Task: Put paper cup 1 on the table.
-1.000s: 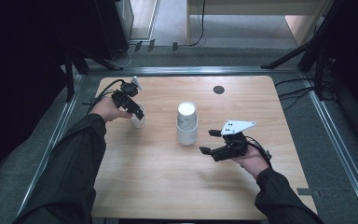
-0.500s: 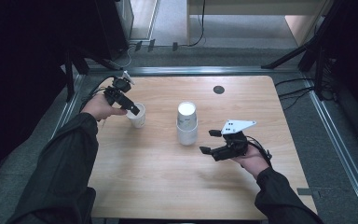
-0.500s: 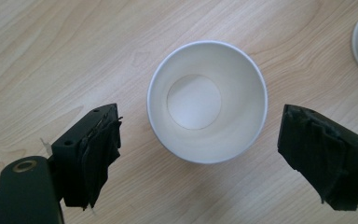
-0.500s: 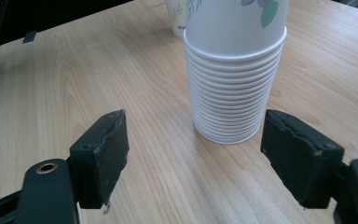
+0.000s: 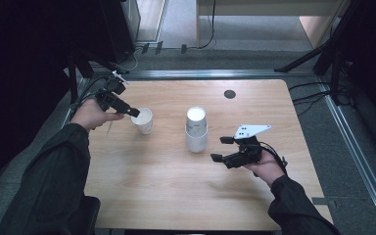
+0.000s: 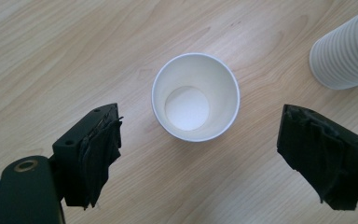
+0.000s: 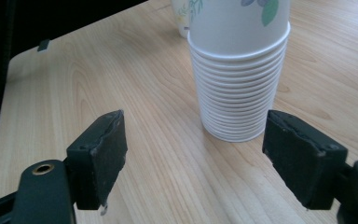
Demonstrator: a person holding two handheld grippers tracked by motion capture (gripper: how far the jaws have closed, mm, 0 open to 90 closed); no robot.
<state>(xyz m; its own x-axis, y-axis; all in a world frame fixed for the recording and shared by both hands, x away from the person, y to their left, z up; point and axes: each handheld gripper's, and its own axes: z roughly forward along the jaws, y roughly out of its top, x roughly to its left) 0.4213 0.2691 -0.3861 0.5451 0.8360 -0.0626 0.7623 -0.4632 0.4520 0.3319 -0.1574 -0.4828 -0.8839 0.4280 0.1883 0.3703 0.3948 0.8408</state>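
Cup stack (image 7: 238, 70) top cropped

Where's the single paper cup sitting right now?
In the high view the single cup stands upright on the table's left side, left of the cup stack, just below the left gripper.

A single white paper cup (image 6: 195, 96) stands upright and empty on the wooden surface (image 5: 152, 186), mouth open upward. Near it stands a stack of nested white cups (image 5: 196, 129), upside down, apparently with a leafy print.
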